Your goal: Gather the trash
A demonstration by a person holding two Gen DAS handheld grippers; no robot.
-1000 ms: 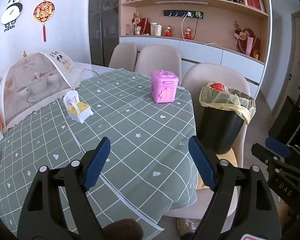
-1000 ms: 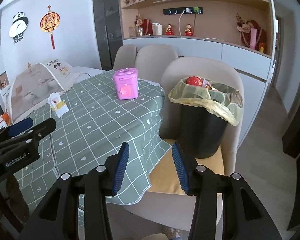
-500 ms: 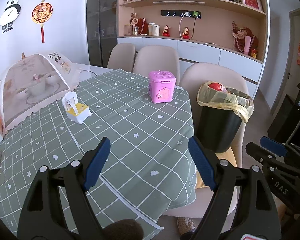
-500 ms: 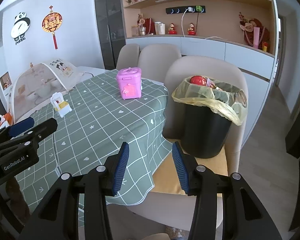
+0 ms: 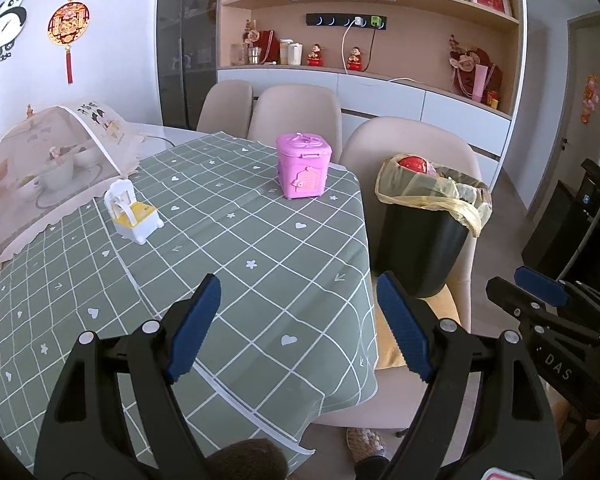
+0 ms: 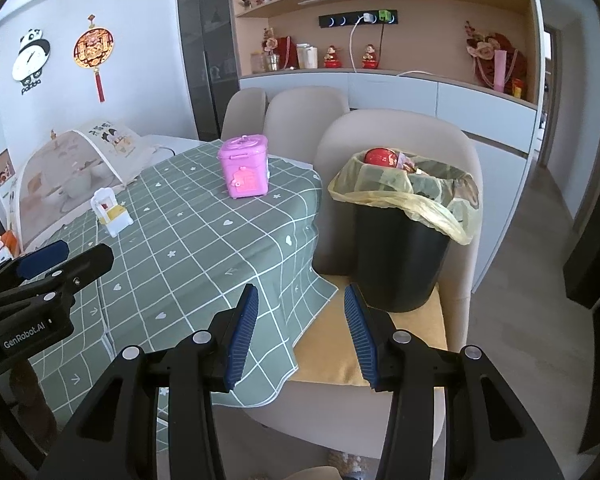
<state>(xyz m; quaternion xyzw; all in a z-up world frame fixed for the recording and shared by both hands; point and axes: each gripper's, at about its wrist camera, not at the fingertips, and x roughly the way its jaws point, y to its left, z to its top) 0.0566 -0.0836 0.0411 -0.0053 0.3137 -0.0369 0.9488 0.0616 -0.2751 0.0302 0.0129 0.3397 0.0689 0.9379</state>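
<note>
A black trash bin [image 5: 420, 240] [image 6: 396, 256] with a yellow liner stands on a beige chair's seat beside the table; red and crumpled trash shows at its top. On the green checked tablecloth [image 5: 228, 248] [image 6: 188, 248] stand a pink toy box [image 5: 303, 165] [image 6: 245, 168] and a small white and yellow toy chair [image 5: 131, 216] [image 6: 110, 211]. My left gripper [image 5: 298, 322] hangs open over the table's near corner, nothing between its blue pads. My right gripper [image 6: 300, 332] is open above the chair seat's front, short of the bin, and holds nothing.
A mesh food cover [image 5: 48, 168] with dishes under it fills the table's far left. More beige chairs [image 5: 296, 112] line the far side. Cabinets and shelves with ornaments run along the back wall. Bare wooden floor [image 6: 532, 240] lies right of the bin chair.
Nothing has moved beyond a slight shift in both views; both grippers stay open and empty.
</note>
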